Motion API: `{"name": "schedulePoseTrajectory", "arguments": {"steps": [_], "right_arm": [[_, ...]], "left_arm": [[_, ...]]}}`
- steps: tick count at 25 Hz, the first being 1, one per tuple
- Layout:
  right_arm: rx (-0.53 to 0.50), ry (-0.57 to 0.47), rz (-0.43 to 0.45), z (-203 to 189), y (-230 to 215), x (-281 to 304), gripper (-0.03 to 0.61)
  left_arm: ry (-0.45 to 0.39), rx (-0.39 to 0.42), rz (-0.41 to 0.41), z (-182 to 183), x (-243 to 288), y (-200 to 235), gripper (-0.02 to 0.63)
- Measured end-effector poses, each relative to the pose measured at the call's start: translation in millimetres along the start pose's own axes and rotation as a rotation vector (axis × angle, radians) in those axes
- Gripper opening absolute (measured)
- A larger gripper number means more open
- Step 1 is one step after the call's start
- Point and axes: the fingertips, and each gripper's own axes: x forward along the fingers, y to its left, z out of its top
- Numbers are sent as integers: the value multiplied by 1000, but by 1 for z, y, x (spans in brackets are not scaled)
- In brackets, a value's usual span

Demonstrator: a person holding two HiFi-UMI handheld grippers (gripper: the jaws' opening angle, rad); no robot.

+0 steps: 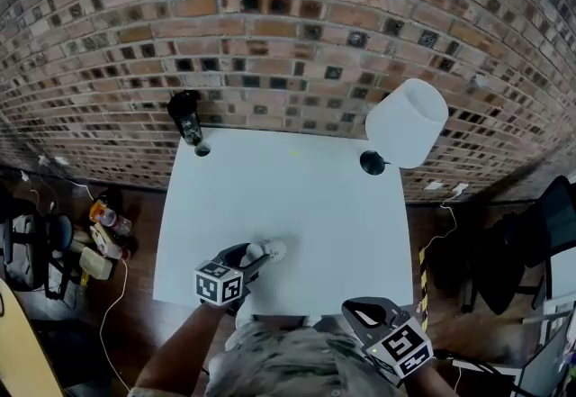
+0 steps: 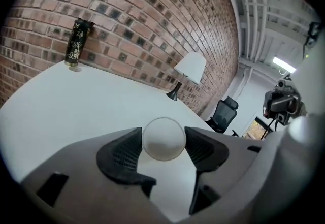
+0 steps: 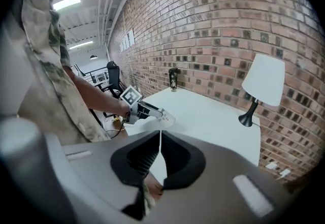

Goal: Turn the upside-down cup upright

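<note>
A small white cup (image 1: 273, 250) is lifted just above the near part of the white table (image 1: 297, 197), with my left gripper (image 1: 259, 255) shut on it. In the left gripper view the cup (image 2: 163, 138) shows end-on as a round white disc, and both dark pads press against its sides. From the right gripper view, the cup (image 3: 166, 118) sticks out of the left gripper (image 3: 158, 115) at a tilt. My right gripper (image 1: 355, 306) hangs off the table's near right corner; its jaws are shut together with nothing between them (image 3: 158, 153).
A dark patterned tumbler (image 1: 187, 121) stands at the table's far left corner. A white-shaded lamp (image 1: 405, 125) is at the far right, against the brick wall. Bottles and cables (image 1: 103, 238) lie on the floor to the left. An office chair (image 2: 223, 114) stands beyond the table.
</note>
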Motion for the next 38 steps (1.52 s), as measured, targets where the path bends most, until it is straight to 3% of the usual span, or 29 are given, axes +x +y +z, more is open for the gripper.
{"name": "schedulePoseTrajectory", "arguments": {"steps": [3, 8, 12, 20, 25, 29, 33, 35, 38], "right_arm": [[0, 7, 3, 3, 8, 4, 11], [7, 20, -5, 3, 17, 8, 11], [6, 10, -16, 5, 21, 9, 11], [19, 12, -35, -1, 25, 5, 11], [29, 10, -39, -5, 22, 2, 11], [34, 8, -29, -9, 19, 2, 11], [44, -5, -17, -11, 13, 0, 9], [48, -10, -9, -12, 10, 0, 9], [36, -24, 4, -14, 7, 2, 9]], "left_arm": [[63, 84, 6, -16, -7, 4, 267], [248, 318, 76, -47, -11, 21, 264], [320, 400, 112, -55, -10, 28, 264], [395, 467, 140, -67, -5, 32, 264], [423, 451, 145, -72, -5, 34, 282], [410, 470, 151, -66, -9, 30, 316], [355, 491, 169, -30, -13, 5, 337], [395, 510, 158, -18, -4, -10, 337], [535, 583, 179, -22, 27, -11, 356]]}}
